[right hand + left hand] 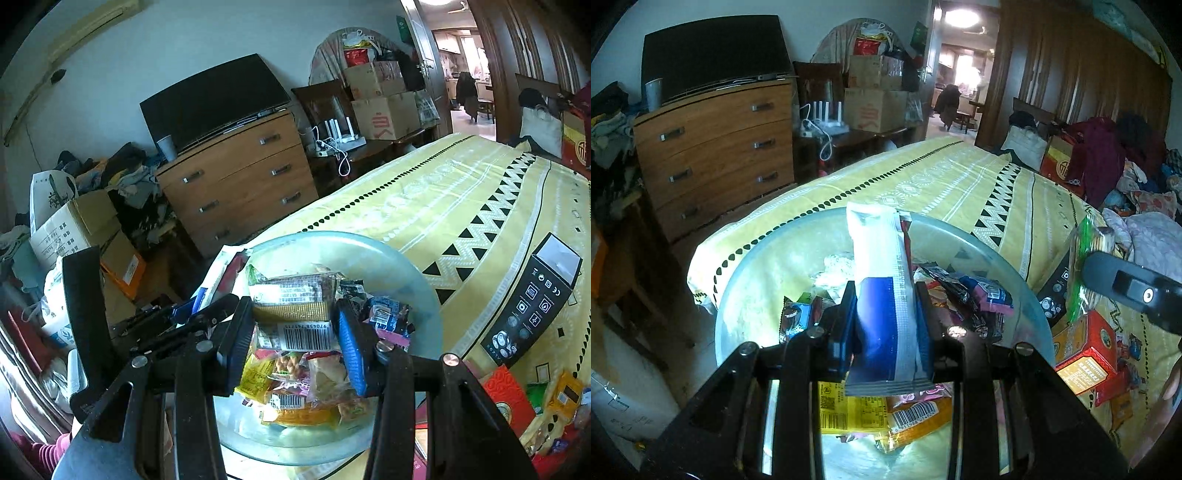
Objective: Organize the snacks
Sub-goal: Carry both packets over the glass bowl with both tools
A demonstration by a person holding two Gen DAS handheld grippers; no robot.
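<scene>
Yellow patterned bedspread (960, 184) covers the bed and takes up most of both views; its far half lies flat and open toward the doorway, while its near left corner drops off toward the wooden dresser (716, 147) across a narrow strip of floor. A clear glass bowl (997, 254) sits at that near corner, close to the bed's edge, already holding a heap of small wrapped snacks. Beside the bowl on the right lie a black product box (532, 302) and a red snack carton (1086, 350), with more packets crowding the near right of the spread.

The left gripper (886, 328) is clamped on a white and blue snack packet (882, 295), its jaws pressed against both sides; the packet stands upright over the bowl's middle.

The right gripper (291, 332) hangs over the bowl from the other side with a clear biscuit packet (295, 306), barcode facing the camera, between its fingers. Both pads press against the packet's sides, so it has hold of it, just above the pile.
</scene>
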